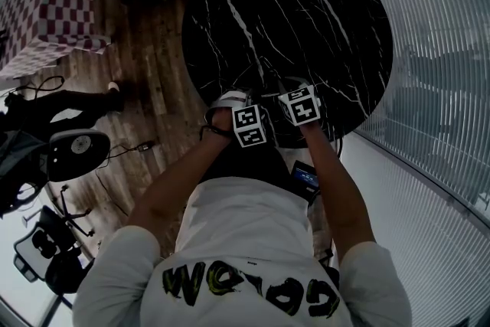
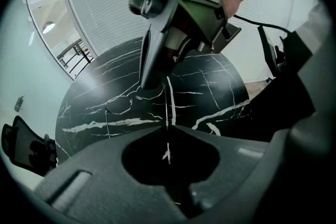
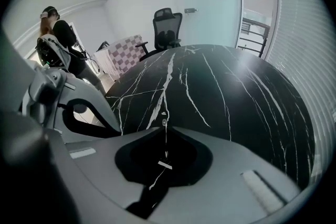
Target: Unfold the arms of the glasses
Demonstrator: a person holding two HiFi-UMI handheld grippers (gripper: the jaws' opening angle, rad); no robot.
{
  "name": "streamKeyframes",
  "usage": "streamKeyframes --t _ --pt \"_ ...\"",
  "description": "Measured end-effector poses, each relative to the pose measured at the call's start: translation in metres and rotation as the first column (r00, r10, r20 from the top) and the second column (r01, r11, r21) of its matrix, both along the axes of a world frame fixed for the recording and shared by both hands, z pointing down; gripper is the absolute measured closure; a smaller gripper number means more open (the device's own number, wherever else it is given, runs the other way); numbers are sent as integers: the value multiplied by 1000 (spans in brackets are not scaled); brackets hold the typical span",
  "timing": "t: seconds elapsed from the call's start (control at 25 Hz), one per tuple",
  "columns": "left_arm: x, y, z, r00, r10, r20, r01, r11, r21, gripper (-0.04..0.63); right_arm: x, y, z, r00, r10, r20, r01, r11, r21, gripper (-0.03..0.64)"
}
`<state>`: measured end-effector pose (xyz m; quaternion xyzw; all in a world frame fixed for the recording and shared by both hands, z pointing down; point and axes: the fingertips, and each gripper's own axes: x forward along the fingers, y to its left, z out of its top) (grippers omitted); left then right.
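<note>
Both grippers hang close together, tips nearly touching, over the near edge of a black marble bench (image 1: 306, 11). The thin wire glasses (image 2: 118, 106) hang between them. The right gripper (image 3: 164, 131), pressed together, seems to pinch the frame. The left gripper (image 2: 169, 128), also closed, seems to nip one slim arm that runs straight toward it.

"What's the left hand-held gripper (image 2: 168, 129) got?"

"Its jaws are pinched together on a thin arm of the glasses (image 2: 118, 106). Just beyond it, the right hand-held gripper (image 2: 149, 84) points down at the wire frame, over the black veined surface (image 2: 220, 81)."
</note>
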<state>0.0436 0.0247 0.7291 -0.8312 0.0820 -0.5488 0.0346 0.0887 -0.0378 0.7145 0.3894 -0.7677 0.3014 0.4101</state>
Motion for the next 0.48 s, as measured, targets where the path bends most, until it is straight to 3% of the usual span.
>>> streamKeyframes --t 0.48 --pt "6 11 -1 997 -76 -28 74 996 -52 581 5 1 -1 1000 27 0 -27 1000 -15 609"
